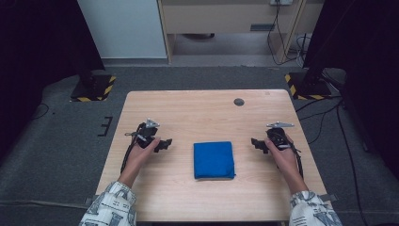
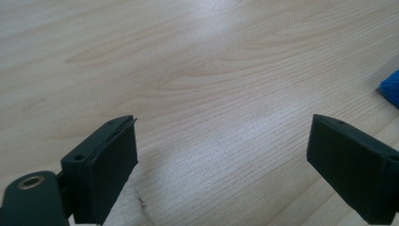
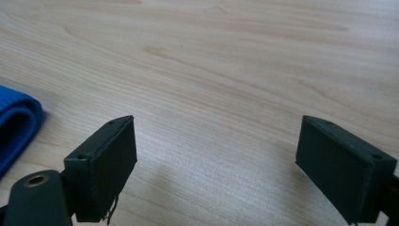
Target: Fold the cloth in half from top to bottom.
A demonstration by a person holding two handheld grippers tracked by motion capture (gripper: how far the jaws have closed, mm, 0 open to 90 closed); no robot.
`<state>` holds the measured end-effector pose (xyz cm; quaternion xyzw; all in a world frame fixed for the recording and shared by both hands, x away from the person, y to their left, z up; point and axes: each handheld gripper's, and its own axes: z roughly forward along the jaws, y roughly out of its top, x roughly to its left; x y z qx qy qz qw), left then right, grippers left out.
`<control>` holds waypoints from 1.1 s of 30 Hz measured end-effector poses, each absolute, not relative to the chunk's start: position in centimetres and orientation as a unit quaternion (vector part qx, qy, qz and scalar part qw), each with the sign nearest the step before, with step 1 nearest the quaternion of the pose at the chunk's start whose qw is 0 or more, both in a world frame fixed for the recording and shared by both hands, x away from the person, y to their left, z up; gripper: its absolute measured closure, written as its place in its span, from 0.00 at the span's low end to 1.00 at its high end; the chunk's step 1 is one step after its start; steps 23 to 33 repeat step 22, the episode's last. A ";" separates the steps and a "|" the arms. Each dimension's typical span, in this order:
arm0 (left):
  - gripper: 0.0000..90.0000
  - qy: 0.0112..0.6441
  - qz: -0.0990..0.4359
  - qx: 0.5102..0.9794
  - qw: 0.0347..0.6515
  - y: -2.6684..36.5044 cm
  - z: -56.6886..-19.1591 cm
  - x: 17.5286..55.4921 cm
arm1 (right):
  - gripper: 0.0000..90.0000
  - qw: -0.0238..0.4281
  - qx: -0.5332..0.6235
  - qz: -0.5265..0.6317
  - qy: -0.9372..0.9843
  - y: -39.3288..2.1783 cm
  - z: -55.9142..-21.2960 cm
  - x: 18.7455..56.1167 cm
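A folded blue cloth (image 1: 214, 159) lies flat near the middle of the wooden table (image 1: 202, 113). My left gripper (image 1: 165, 143) is held just left of the cloth, jaws pointing toward it and wide open over bare wood (image 2: 221, 155); a corner of the blue cloth (image 2: 391, 88) peeks in at the right edge. On the cloth's other side my right gripper (image 1: 255, 142) faces it, also open, with nothing between its jaws (image 3: 216, 160). The folded edge of the cloth (image 3: 14, 127) sits at the left of the right gripper view.
A small dark round spot (image 1: 239, 101) marks the table near its far edge. Black stands with yellow-striped bases (image 1: 93, 87) (image 1: 308, 85) rest on the grey carpet beyond the far corners. Cables trail over the floor at the right.
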<state>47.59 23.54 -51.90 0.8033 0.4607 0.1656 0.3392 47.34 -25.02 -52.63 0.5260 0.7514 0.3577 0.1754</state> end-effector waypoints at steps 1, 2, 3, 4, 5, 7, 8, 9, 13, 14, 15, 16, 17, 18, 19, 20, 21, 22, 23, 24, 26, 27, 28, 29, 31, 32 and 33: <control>0.09 0.460 0.166 0.806 0.333 23.4 -52.1 47.6 | 0.14 0.174 0.528 0.354 0.752 -25.0 -52.8 47.4; 0.09 0.458 0.168 0.808 0.331 23.3 -52.2 47.6 | 0.14 0.174 0.527 0.351 0.755 -25.0 -53.0 47.4; 0.09 0.460 0.170 0.805 0.334 23.3 -52.4 47.6 | 0.13 0.175 0.528 0.346 0.755 -24.9 -53.1 47.4; 0.09 0.464 0.168 0.803 0.335 23.2 -52.6 47.6 | 0.12 0.174 0.531 0.345 0.754 -24.7 -53.3 47.3; 0.09 0.462 0.169 0.804 0.333 23.2 -52.7 47.6 | 0.11 0.182 0.525 0.345 0.756 -24.6 -53.5 47.2; 0.09 0.462 0.176 0.803 0.334 23.1 -52.9 47.5 | 0.11 0.191 0.521 0.337 0.760 -24.3 -53.6 47.2; 0.09 0.462 0.175 0.803 0.333 23.1 -53.1 47.5 | 0.10 0.195 0.522 0.338 0.759 -24.2 -53.7 47.1; 0.09 0.461 0.173 0.805 0.331 23.0 -53.3 47.4 | 0.09 0.202 0.521 0.338 0.757 -24.1 -53.8 47.0; 0.06 0.455 0.186 0.805 0.331 22.9 -53.7 47.2 | 0.08 0.215 0.513 0.323 0.765 -23.6 -53.9 46.7; 0.06 0.454 0.190 0.804 0.334 22.8 -53.8 47.1 | 0.08 0.217 0.512 0.324 0.765 -23.6 -53.9 46.7; 0.05 0.453 0.190 0.805 0.333 22.8 -53.8 47.1 | 0.08 0.217 0.514 0.324 0.765 -23.7 -53.9 46.6; 0.05 0.454 0.190 0.805 0.333 22.8 -53.8 47.1 | 0.08 0.217 0.513 0.324 0.765 -23.7 -53.9 46.5; 0.05 0.454 0.190 0.805 0.333 22.8 -53.8 47.0 | 0.08 0.217 0.514 0.323 0.764 -23.8 -53.9 46.2; 0.05 0.453 0.190 0.805 0.333 22.8 -53.8 47.1 | 0.08 0.216 0.513 0.324 0.765 -23.9 -53.9 45.9; 0.05 0.453 0.190 0.805 0.333 22.8 -53.8 47.1 | 0.08 0.216 0.511 0.325 0.766 -23.9 -53.9 45.7; 0.05 0.454 0.190 0.805 0.333 22.8 -53.8 47.1 | 0.08 0.216 0.510 0.325 0.767 -24.0 -54.0 45.5; 0.05 0.454 0.190 0.805 0.332 22.8 -53.8 47.1 | 0.08 0.215 0.510 0.325 0.767 -24.1 -53.9 45.3; 0.05 0.454 0.190 0.805 0.332 22.8 -53.8 47.1 | 0.08 0.215 0.507 0.325 0.769 -24.1 -53.9 45.1; 0.05 0.454 0.190 0.805 0.332 22.8 -53.8 47.1 | 0.08 0.215 0.507 0.325 0.769 -24.1 -53.9 45.1; 0.05 0.454 0.190 0.805 0.332 22.8 -53.8 47.1 | 0.08 0.215 0.507 0.325 0.769 -24.1 -53.9 45.1; 0.05 0.454 0.190 0.805 0.332 22.8 -53.8 47.1 | 0.08 0.215 0.507 0.325 0.769 -24.1 -53.9 45.1; 0.05 0.454 0.190 0.805 0.332 22.8 -53.8 47.1 | 0.08 0.215 0.507 0.325 0.769 -24.1 -53.9 45.1; 0.05 0.454 0.190 0.805 0.332 22.8 -53.8 47.1 | 0.08 0.215 0.507 0.325 0.769 -24.1 -53.9 45.1; 0.05 0.454 0.190 0.805 0.332 22.8 -53.8 47.1 | 0.08 0.215 0.507 0.325 0.769 -24.1 -53.9 45.1; 0.05 0.454 0.190 0.805 0.332 22.8 -53.8 47.1 | 0.08 0.215 0.507 0.325 0.769 -24.1 -53.9 45.1; 0.05 0.454 0.190 0.805 0.332 22.8 -53.8 47.1 | 0.08 0.215 0.507 0.325 0.769 -24.1 -53.9 45.1; 0.05 0.454 0.190 0.805 0.332 22.8 -53.8 47.1 | 0.08 0.215 0.507 0.325 0.769 -24.1 -53.9 45.1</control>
